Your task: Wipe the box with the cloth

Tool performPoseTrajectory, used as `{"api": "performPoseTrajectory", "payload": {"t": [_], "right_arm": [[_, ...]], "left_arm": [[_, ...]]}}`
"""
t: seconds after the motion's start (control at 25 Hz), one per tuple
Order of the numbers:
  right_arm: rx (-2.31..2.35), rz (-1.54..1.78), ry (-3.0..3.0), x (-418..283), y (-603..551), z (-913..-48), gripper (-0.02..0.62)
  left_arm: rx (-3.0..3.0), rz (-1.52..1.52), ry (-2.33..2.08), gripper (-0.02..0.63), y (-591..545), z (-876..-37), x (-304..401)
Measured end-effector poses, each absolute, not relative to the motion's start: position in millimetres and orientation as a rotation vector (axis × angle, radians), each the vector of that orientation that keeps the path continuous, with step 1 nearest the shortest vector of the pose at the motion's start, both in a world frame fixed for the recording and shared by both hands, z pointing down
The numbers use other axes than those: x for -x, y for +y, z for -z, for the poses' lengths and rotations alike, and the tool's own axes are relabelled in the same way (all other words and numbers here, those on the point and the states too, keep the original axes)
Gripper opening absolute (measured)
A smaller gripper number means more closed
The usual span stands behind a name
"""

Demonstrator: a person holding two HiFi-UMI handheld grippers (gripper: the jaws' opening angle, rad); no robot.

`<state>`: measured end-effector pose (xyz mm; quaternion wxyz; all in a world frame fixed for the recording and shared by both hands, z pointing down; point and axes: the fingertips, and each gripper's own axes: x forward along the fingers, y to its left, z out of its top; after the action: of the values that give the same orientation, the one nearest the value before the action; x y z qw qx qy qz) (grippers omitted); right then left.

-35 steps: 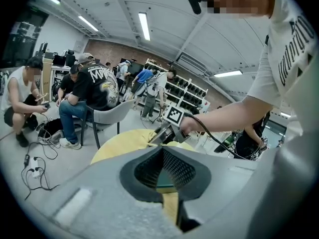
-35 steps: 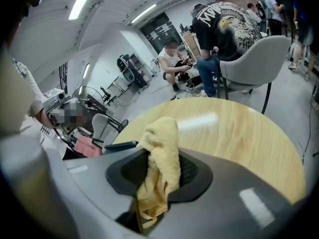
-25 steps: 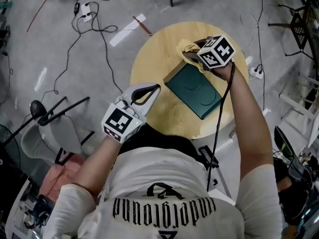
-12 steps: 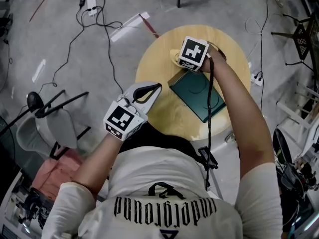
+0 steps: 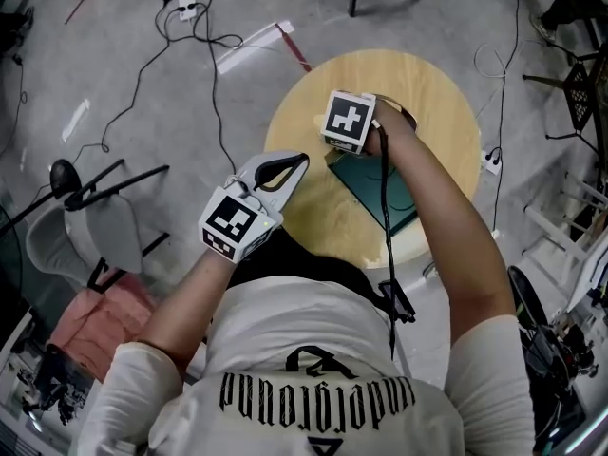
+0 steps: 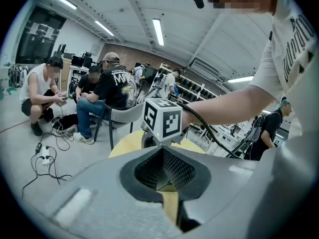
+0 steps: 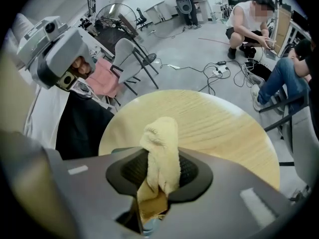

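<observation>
A dark green box (image 5: 369,186) lies flat on the round wooden table (image 5: 437,93), partly covered by my right arm. My right gripper (image 5: 340,148) hangs over the box's left end, its marker cube hiding the jaws in the head view. In the right gripper view it (image 7: 158,183) is shut on the yellow cloth (image 7: 162,143), which bulges out in front of the jaws above the tabletop (image 7: 214,128). My left gripper (image 5: 296,162) hovers at the table's near-left edge, apart from the box. Its jaws (image 6: 167,183) are shut with nothing in them.
A grey chair (image 5: 90,240) and a pink item (image 5: 90,321) stand on the floor at the left. Cables and a power strip (image 5: 185,12) lie on the floor beyond the table. Wire racks (image 5: 579,74) stand at the right. Several people (image 6: 107,91) sit further off.
My right gripper has slid with the cloth from the box's far right end to its left end. The left gripper has stayed almost still.
</observation>
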<state>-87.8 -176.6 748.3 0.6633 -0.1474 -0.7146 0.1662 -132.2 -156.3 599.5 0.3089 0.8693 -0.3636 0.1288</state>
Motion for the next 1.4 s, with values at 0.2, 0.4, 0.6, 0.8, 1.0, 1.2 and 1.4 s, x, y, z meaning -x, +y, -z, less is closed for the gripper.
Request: {"api": "performPoseTrajectory", "payload": {"t": [0.2,0.4,0.6,0.8,1.0,1.2,1.4], "right_arm": [[0.393,-0.377,-1.628,103.1,-149.3,-741.7,0.104],[0.424,-0.332,-1.64,112.5,-122.5,-733.3,0.103],[0.457,-0.3,-1.668,115.2,-96.9,-727.4,0.103],[0.485,-0.284,-1.705,119.2,-71.6,-713.0,0.103],[0.471,-0.281,-1.759,123.0,-50.2,-697.1,0.103],[0.411,-0.271,-1.807,114.1,-35.2,-676.6,0.103],[0.399,-0.297,-1.848,96.0,-8.5,-665.2,0.103]], "left_arm": [[-2.289,-0.338,-1.003,0.008,-149.5,-599.7,139.2],[-2.282,-0.327,-1.055,0.008,-135.6,-592.4,146.2],[-2.272,-0.321,-1.107,0.008,-119.1,-586.6,147.5],[-2.271,-0.315,-1.148,0.008,-102.0,-578.6,153.4],[-2.282,-0.306,-1.173,0.008,-84.2,-570.4,154.8],[-2.313,-0.301,-1.179,0.008,-67.4,-558.4,144.3],[-2.35,-0.297,-1.181,0.008,-54.0,-542.3,129.8]]}}
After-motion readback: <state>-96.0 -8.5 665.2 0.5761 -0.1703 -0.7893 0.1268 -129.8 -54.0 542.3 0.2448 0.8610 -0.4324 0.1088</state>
